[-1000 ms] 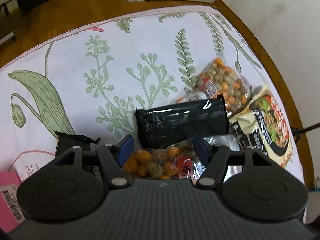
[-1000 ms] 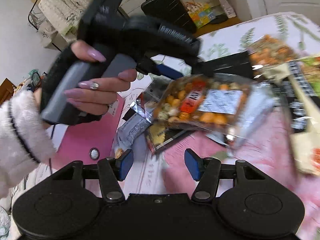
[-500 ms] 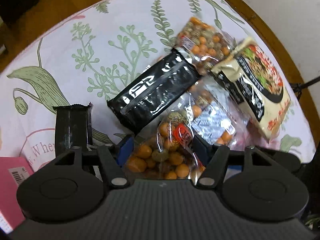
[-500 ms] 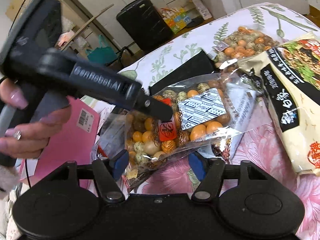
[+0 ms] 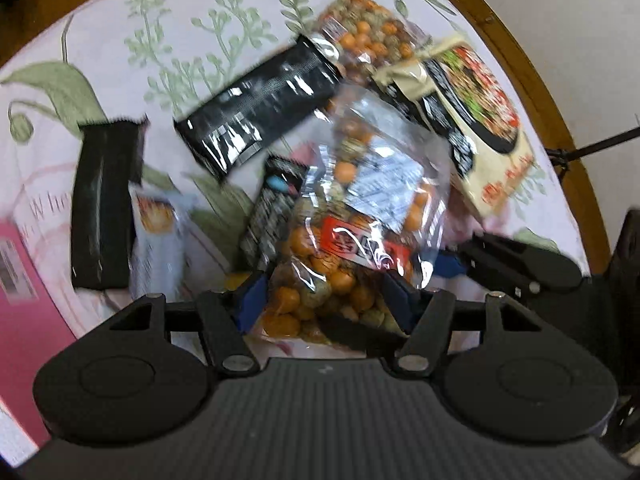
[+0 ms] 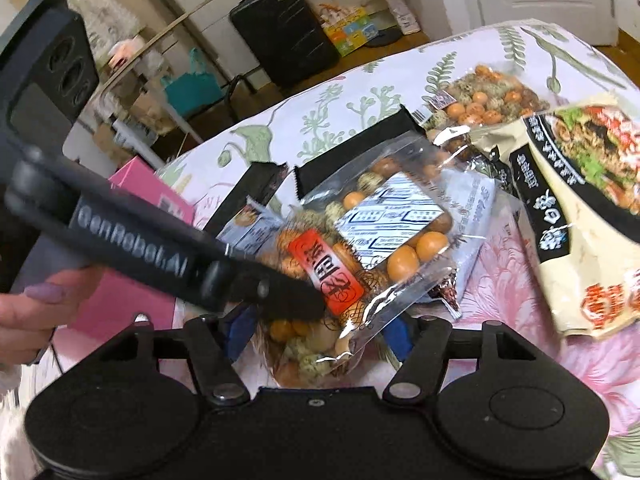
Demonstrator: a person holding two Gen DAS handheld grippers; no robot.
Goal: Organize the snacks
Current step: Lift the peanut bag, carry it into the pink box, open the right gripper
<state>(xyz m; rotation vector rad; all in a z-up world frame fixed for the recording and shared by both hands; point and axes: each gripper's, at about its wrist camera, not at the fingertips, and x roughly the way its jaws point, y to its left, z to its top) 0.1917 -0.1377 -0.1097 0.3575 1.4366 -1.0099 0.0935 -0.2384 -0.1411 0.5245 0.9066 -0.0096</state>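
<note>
Floral-cloth desk (image 5: pixel 100 32), cluttered. Left gripper (image 5: pixel 326 298) fingers clamp clear nut bag (image 5: pixel 360 216), having just closed further; right gripper (image 6: pixel 316 330) fingers half-open around its lower end. Set it beside matching nut bag (image 5: pixel 368 36), flat, then release.

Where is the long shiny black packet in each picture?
Left wrist view: the black packet lies slanted, upper middle, above the clear nut bag.
Right wrist view: the black packet is mid-frame, peeking out behind that nut bag.
Shared landmark: the beige noodle pack, on the right in both.
</note>
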